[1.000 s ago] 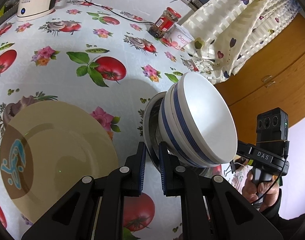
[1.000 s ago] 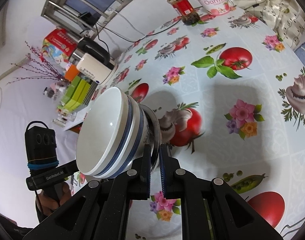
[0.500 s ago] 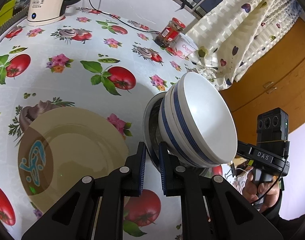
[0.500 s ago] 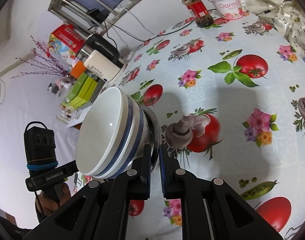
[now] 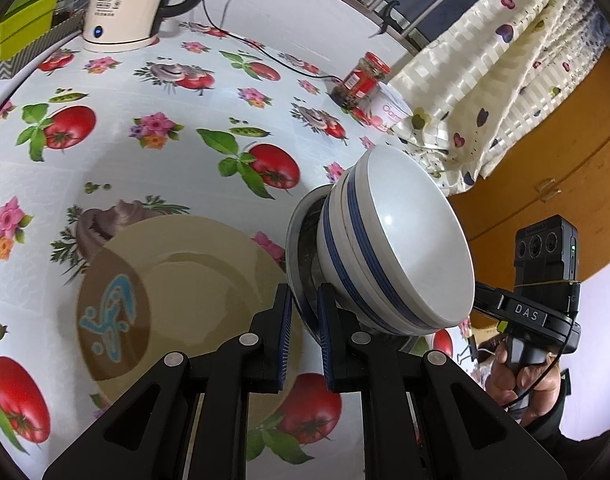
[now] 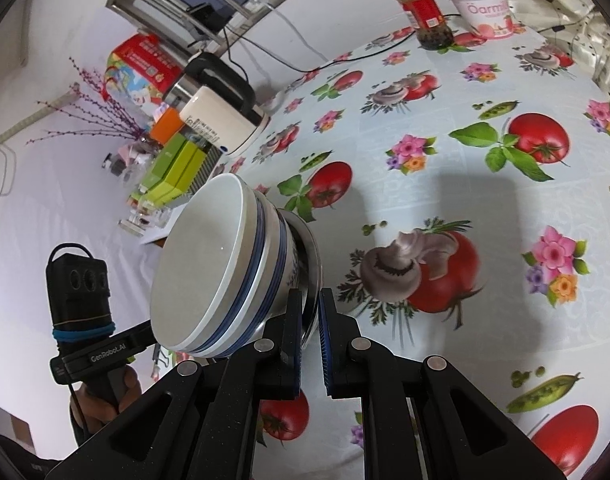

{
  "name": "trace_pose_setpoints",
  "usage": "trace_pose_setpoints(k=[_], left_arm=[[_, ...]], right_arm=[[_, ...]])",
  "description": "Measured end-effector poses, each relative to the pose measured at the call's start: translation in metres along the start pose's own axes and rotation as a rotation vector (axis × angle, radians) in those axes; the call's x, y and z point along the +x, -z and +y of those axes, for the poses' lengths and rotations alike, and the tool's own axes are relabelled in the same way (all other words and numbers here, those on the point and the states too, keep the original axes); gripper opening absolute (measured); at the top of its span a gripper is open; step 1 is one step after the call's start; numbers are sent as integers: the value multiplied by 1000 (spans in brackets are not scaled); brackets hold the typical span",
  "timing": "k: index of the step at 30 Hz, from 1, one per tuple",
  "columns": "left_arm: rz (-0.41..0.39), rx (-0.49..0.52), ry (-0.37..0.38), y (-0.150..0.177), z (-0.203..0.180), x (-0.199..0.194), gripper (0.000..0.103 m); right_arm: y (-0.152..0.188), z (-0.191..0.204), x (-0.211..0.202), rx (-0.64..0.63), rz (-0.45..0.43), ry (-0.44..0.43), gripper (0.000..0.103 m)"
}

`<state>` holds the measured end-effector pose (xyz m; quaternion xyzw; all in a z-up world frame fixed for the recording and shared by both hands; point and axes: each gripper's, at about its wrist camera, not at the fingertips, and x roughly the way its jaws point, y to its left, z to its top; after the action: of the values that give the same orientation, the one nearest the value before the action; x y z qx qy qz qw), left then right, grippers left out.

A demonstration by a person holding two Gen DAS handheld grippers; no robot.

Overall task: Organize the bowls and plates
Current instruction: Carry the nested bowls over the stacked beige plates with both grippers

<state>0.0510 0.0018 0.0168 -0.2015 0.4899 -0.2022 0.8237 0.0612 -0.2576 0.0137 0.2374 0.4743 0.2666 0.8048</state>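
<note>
Both grippers clamp the rim of a steel plate (image 5: 301,236) from opposite sides and hold it in the air above the table. A stack of white bowls with blue stripes (image 5: 401,248) sits on that plate. My left gripper (image 5: 305,304) is shut on the plate's rim. My right gripper (image 6: 309,312) is shut on the rim of the same plate (image 6: 311,264), with the bowls (image 6: 221,272) to its left. A beige plate with a brown and blue motif (image 5: 177,292) lies on the tablecloth below and left of the left gripper.
The table carries a tomato-and-flower oilcloth (image 6: 485,200). An electric kettle (image 6: 221,116) with its cord, green boxes (image 6: 177,168), a red-lidded jar (image 6: 423,8) and a yogurt tub (image 6: 485,8) stand along the far edge. A curtain (image 5: 505,52) and wooden cabinet (image 5: 565,152) are at the side.
Both grippers have lifted the steel plate and bowls together; the table and beige plate look farther below, and more of the kettle has come into view.
</note>
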Motion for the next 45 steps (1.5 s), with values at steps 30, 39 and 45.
trace_pose_setpoints(k=[30, 39, 45], left_arm=[[-78, -122, -89, 17, 64, -47, 12], [-82, -143, -94, 22, 75, -52, 12], [-76, -155, -98, 23, 79, -50, 12]], right_arm=[[-5, 60, 68, -101, 122, -56, 9], [-4, 67, 78, -116, 147, -50, 9], [-2, 70, 82, -124, 160, -40, 9]])
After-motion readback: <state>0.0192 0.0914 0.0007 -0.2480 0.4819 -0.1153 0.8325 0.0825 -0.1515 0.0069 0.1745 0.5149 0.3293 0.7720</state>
